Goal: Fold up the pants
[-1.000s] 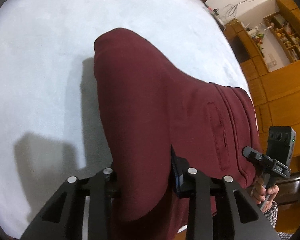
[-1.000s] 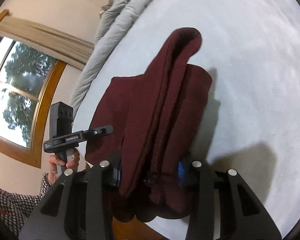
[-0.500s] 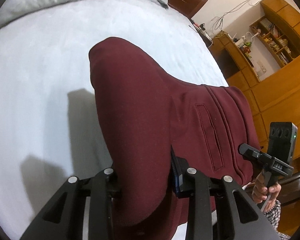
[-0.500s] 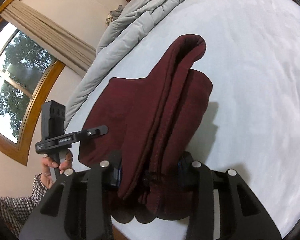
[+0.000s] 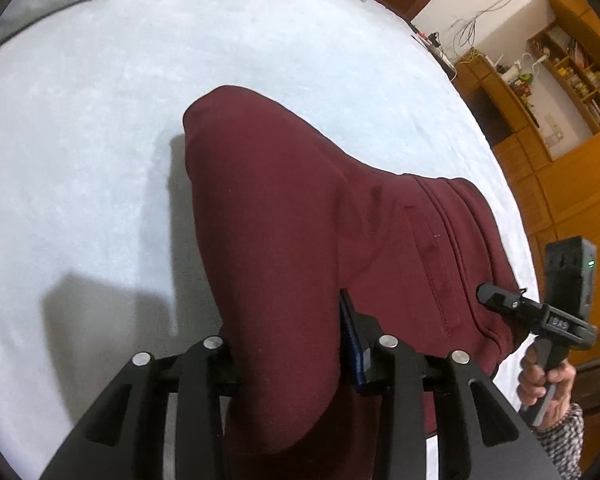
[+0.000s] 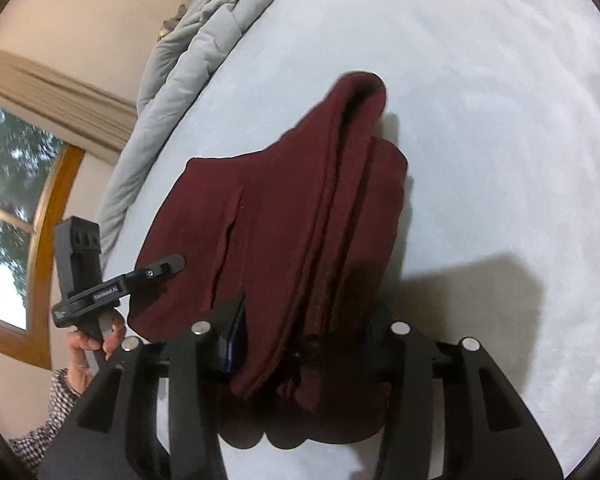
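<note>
Dark red pants (image 5: 300,220) lie folded lengthwise on the pale bed (image 5: 100,160), with the waistband and a pocket slit toward the right. My left gripper (image 5: 286,328) has the near end of the cloth between its pads; its jaws are opening, though the pads still touch the fabric. In the right wrist view the pants (image 6: 284,208) run away from me as a stacked fold. My right gripper (image 6: 306,316) straddles the layered edge. Its jaws are opening and the cloth sits loosely between them, its lowest folds resting on the bed (image 6: 500,160).
A grey duvet (image 6: 188,72) is bunched along the bed's far side. Wooden cabinets and shelves (image 5: 572,184) stand past the bed's right edge, and a window (image 6: 4,200) is on the left. A person's hand (image 5: 540,380) holds the right gripper's handle.
Both grippers have drawn back toward the near bed edge with the pants, so more bed and duvet show. The right gripper's fingers stand wider apart than before.
</note>
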The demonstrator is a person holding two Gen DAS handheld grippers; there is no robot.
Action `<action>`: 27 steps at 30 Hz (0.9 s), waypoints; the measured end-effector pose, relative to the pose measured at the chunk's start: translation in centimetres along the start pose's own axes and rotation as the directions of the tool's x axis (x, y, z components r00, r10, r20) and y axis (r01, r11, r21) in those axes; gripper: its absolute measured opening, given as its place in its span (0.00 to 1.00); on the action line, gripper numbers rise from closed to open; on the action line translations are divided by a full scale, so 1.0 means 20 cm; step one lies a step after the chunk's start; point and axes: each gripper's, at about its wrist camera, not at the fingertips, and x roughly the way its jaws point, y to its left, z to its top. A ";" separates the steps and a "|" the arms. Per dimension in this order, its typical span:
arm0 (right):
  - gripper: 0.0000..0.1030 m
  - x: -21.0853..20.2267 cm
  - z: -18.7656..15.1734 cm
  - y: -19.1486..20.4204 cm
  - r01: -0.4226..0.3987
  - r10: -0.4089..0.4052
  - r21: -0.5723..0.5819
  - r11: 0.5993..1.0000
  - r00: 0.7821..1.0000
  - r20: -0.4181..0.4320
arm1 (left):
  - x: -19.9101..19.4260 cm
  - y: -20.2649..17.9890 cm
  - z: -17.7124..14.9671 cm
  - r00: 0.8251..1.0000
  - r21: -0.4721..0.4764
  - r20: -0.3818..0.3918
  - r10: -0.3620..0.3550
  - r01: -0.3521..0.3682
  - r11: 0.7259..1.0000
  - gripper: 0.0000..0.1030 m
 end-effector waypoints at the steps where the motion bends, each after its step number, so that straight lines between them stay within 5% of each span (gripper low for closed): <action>1: 0.48 0.01 -0.01 -0.01 0.000 0.000 -0.002 1.000 1.000 0.005 | -0.01 0.02 -0.01 1.000 0.012 0.002 0.007 -0.007 1.000 0.40; 7: 0.68 0.01 -0.05 -0.05 0.008 -0.009 0.034 0.999 1.000 0.021 | 0.01 -0.03 -0.03 0.996 0.065 0.017 0.088 -0.089 0.994 0.63; 12: 0.71 -0.22 -0.13 0.10 0.130 -0.127 -0.028 0.991 0.986 0.108 | -0.24 -0.05 -0.06 0.974 0.060 0.117 0.196 -0.204 0.977 0.62; 16: 0.71 -0.36 -0.20 0.34 0.213 -0.185 -0.162 0.964 0.968 0.169 | -0.50 -0.17 -0.14 0.959 0.039 0.228 0.169 -0.182 0.982 0.62; 19: 0.70 -0.32 -0.23 0.49 0.319 -0.280 -0.233 0.919 0.942 0.184 | -0.47 -0.27 -0.17 0.961 0.046 0.205 0.186 -0.199 0.979 0.64; 22: 0.70 -0.20 -0.24 0.59 0.457 -0.412 -0.297 0.838 0.888 0.205 | -0.36 -0.30 -0.20 0.958 0.058 0.173 0.229 -0.242 0.968 0.64; 24: 0.70 -0.11 -0.25 0.57 0.455 -0.424 -0.291 0.842 0.891 0.165 | -0.28 -0.27 -0.21 0.966 0.040 0.130 0.222 -0.229 0.972 0.64; 27: 0.72 -0.05 -0.29 0.47 0.450 -0.433 -0.261 0.854 0.893 0.125 | -0.23 -0.26 -0.23 0.956 0.057 0.128 0.262 -0.271 0.961 0.63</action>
